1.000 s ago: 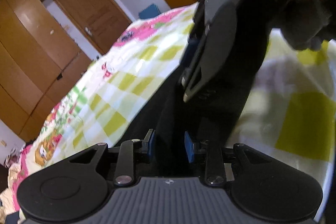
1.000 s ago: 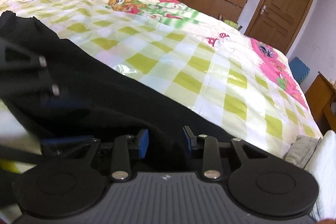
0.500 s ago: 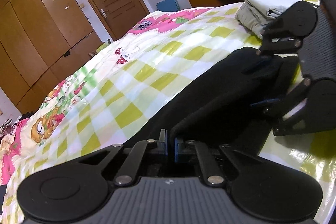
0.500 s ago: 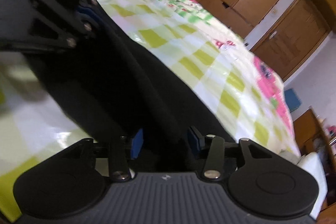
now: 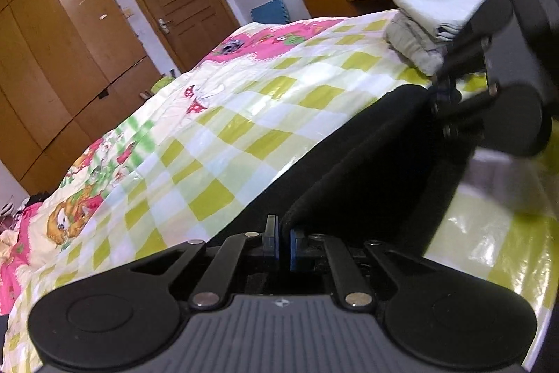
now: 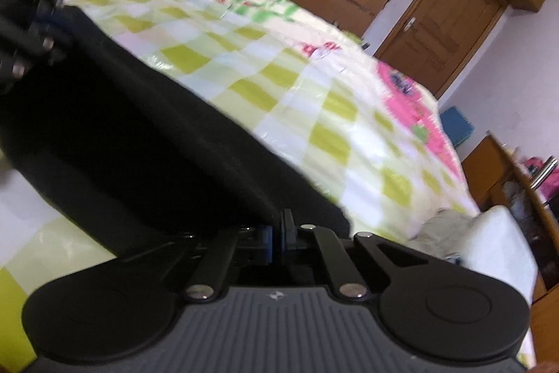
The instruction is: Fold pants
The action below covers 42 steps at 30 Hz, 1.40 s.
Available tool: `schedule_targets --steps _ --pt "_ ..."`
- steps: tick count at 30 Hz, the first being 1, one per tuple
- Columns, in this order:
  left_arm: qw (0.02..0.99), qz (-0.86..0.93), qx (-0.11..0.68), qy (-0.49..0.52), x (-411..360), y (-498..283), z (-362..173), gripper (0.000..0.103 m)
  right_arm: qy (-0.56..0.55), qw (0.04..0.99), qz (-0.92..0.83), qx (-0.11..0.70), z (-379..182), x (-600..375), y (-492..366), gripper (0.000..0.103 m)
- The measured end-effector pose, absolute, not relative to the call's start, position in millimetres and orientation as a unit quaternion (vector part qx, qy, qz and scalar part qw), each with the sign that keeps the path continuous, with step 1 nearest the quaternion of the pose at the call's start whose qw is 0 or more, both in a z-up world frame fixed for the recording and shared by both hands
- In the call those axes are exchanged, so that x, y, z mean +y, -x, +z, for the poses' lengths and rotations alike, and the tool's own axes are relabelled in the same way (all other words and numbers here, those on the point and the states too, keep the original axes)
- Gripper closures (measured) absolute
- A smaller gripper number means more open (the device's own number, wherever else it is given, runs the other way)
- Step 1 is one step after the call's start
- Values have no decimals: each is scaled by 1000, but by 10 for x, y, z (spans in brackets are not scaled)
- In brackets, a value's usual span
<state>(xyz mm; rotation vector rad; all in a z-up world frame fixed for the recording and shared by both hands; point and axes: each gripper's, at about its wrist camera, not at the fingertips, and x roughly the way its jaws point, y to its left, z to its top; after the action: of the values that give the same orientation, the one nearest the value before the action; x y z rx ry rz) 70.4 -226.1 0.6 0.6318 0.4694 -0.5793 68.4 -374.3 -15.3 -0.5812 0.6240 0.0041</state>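
The black pants (image 5: 367,163) lie stretched across the checked bed (image 5: 244,114), with the left gripper (image 5: 282,245) clenched on one edge and the right gripper (image 6: 276,238) clenched on the other. Each pinch looks thin, so uneven lifting could pull the cloth free or skew the fold. The folded pile (image 5: 424,23) sits near the right side and could be brushed.
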Motion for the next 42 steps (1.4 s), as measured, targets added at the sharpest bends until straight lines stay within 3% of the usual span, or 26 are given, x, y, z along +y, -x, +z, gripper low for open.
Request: schedule_targets --steps 6,11,17,20,25,30,36,42 --pt "882 -300 204 -302 -2308 -523 85 81 317 911 -30 262 41 -3748 -455 100" --pt "854 -321 244 -327 -2349 -456 -225 81 346 880 -12 324 -450 -3725 -411 100" --pt "839 -330 254 -349 -2367 -378 -347 81 346 879 -15 328 -455 -3761 -405 99" --pt "832 -333 254 -363 -2375 -358 -372 81 354 871 -24 338 -477 -3794 -331 81" --pt "835 -338 253 -353 -2308 -282 -337 81 212 905 -43 366 -165 -4065 -168 76" --pt "842 -338 253 -336 -2215 -218 -261 80 -13 923 -50 381 0 -4347 -61 66" --pt "850 -332 250 -323 -2126 -179 -221 80 -274 890 -70 359 -135 -4705 -112 62" --pt "865 -323 238 -301 -1983 -150 -147 80 -416 846 -90 319 -321 -4763 -178 54"
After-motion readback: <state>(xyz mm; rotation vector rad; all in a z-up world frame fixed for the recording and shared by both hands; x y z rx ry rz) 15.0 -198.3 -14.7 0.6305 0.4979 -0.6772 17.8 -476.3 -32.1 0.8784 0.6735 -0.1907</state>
